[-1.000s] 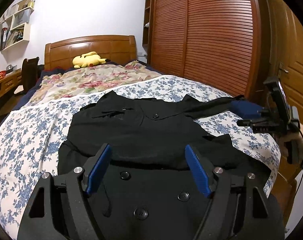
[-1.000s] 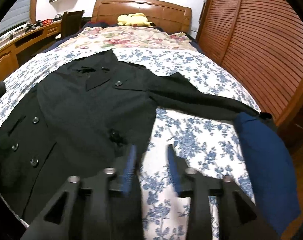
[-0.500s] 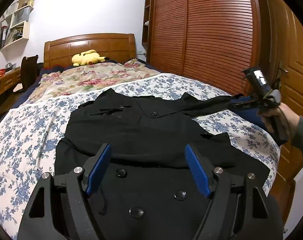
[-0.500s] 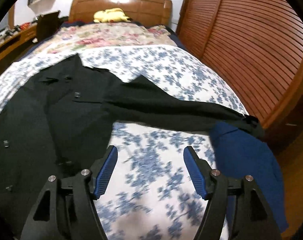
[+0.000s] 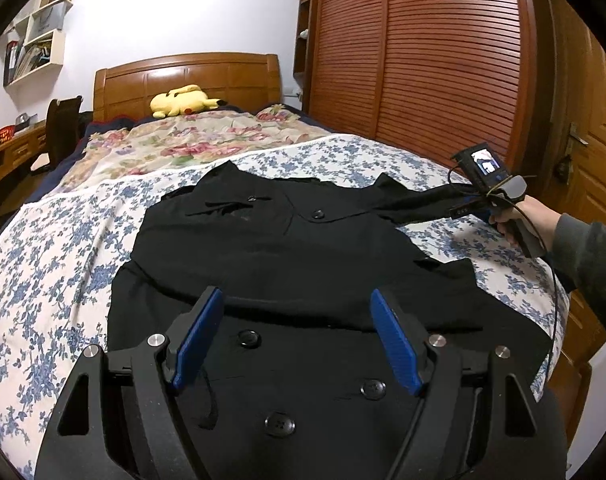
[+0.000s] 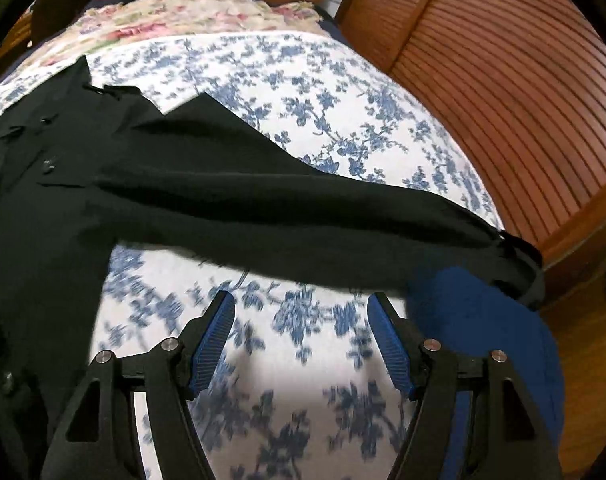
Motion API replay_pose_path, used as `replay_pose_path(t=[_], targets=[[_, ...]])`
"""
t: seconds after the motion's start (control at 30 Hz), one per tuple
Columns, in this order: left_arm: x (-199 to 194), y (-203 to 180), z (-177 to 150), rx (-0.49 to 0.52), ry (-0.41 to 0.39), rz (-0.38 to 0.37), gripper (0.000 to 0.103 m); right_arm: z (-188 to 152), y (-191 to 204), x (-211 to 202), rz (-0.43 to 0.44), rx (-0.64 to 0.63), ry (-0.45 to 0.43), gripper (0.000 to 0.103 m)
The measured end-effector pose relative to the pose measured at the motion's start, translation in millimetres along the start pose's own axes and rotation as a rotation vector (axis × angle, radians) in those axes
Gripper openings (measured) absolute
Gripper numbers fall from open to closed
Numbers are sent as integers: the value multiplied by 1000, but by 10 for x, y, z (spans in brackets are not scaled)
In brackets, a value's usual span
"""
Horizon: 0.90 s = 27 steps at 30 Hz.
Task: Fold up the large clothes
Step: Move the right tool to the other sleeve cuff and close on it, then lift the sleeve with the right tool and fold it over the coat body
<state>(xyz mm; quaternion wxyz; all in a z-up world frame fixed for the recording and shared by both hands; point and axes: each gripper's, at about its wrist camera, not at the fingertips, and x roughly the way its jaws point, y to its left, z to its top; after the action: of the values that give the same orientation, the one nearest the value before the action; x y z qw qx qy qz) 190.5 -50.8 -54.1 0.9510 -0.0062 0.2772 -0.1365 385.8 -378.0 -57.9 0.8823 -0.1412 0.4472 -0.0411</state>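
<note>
Across the bed (image 5: 55,248), spread flat on the blue-flowered sheet (image 6: 343,120): black coat (image 5: 287,248), buttons up, collar toward the wooden headboard (image 5: 187,80), one sleeve (image 6: 303,216) stretched out to the bed's right edge, cuff lying against a blue cloth (image 6: 483,320).

Low over the coat's hem, left gripper (image 5: 297,340), tilted gently downward, blue pads (image 5: 197,338) spread wide, nothing pinched, only buttoned fabric visible between them.

Out at the right edge, right gripper (image 6: 301,334), angled steeply down at the sheet just short of the sleeve, jaws spread, nothing between them but flowered cotton. Seen from the left camera: right hand (image 5: 519,220) wrapped round the handle, grey sleeve cuff (image 5: 583,248) behind it, arm reaching out level over the mattress corner toward the cuff end.

Yellow plush toy (image 5: 183,100) parked by the headboard.
</note>
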Motion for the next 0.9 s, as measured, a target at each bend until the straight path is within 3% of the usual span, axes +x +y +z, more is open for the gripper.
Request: replay_pose_path(t=[0.17,0.33,0.4,0.43,0.47,0.5,0.57,0.73,0.9], targets=[[78,38,-18,-10,24,16,77,103,36,385,-24,-50,69,71],[108,62,-22,-13,31,22,77,231,32,632,-69,-77,67,70],[124,68,-20,-16,36,21,77,267,15,703,-78,-74,59,61],[127,70,-18,-15,36,22,77,284,22,731,-72,-77,58,46],[128,70,-17,-15,36,23,77,292,40,754,-70,-88,59,19],[130,68,-16,-14,36,24,77,286,72,761,-84,-117,63,10],[132,70,-11,-15,35,23,77,300,146,742,-120,-167,52,5],[114,62,-6,-12,27,21,77,444,144,257,-131,-129,-109,2],[84,71,-4,-10,19,23,77,481,330,-393,-38,-142,-276,2]])
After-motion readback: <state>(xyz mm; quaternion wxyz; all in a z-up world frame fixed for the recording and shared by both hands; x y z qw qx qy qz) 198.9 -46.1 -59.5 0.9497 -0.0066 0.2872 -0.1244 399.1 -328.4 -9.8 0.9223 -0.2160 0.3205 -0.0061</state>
